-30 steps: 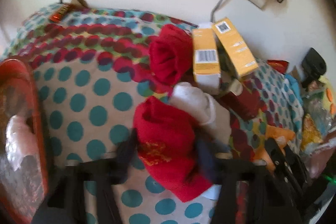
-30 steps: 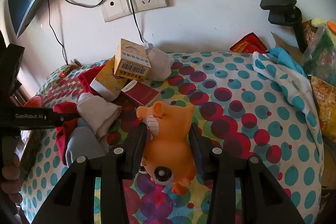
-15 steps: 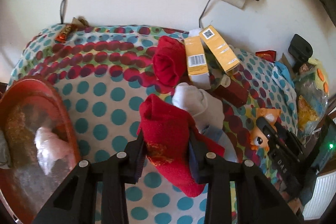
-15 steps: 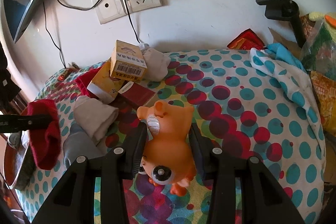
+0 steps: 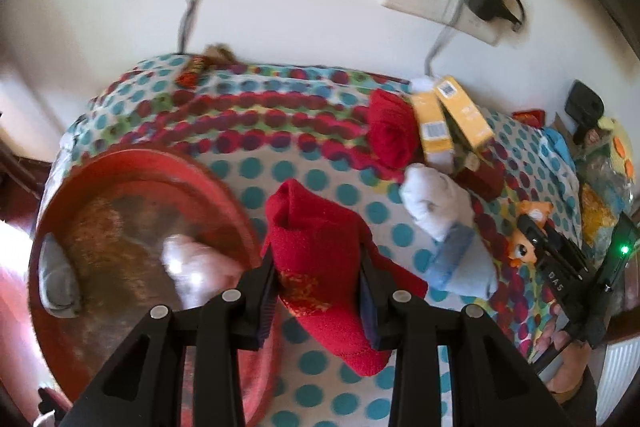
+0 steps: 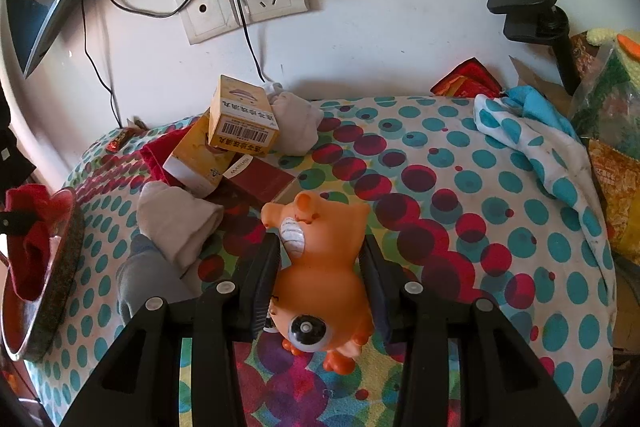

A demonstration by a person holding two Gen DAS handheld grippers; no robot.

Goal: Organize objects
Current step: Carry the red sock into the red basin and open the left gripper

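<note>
Left gripper (image 5: 318, 277): jaws closed on a folded red sock with gold embroidery (image 5: 320, 259), held at lower centre of the left wrist view, just right of the round red tray (image 5: 224, 183).
Right gripper (image 6: 320, 287): jaws closed on an orange rubber animal toy (image 6: 320, 267), head down, lower centre of the right wrist view.
Done: the red tray at left already holds a white sock (image 5: 192, 267) and a grey sock (image 5: 58, 279).
Left: judged early to middle; a second red sock (image 5: 390, 131), a white-grey sock (image 5: 434, 199), a pale blue sock (image 5: 460, 267), two yellow cardboard boxes (image 6: 236, 119) and a dark red packet (image 6: 260, 179) remain on the dotted cloth (image 6: 440, 187).
Obstructions: the leftover pile sits centre-left in the right wrist view, the boxes stacked and leaning on the packet; bags (image 6: 612, 131) crowd the right edge.
</note>
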